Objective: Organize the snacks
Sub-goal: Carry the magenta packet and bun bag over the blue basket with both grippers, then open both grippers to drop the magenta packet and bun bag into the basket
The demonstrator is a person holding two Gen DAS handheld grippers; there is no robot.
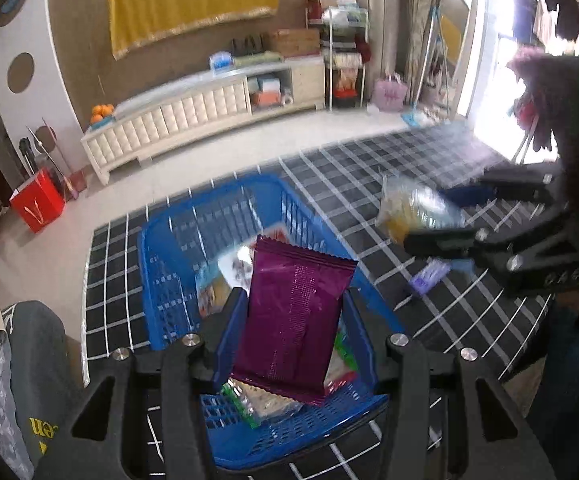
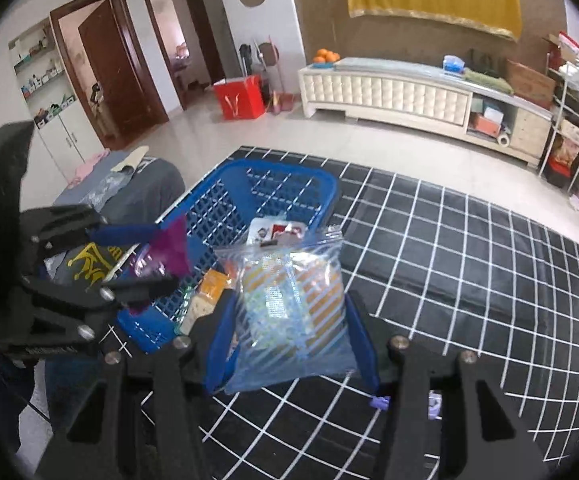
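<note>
Two snack packets held over and beside a blue basket [image 1: 169, 264] on a black grid-patterned table [image 2: 469, 264].

We log the left gripper [image 1: 289, 312] with jaws clenched on a purple foil snack packet [image 1: 293, 312], upright between them, directly above the basket's near end. We log the right gripper [image 2: 289, 312] with jaws clenched on a clear zip bag of snacks [image 2: 289, 300], held just beside the basket's right wall. Inside the basket we note several other packets [image 2: 277, 232]. A small lilac packet [image 1: 429, 276] lies on the table under the right gripper.
</note>
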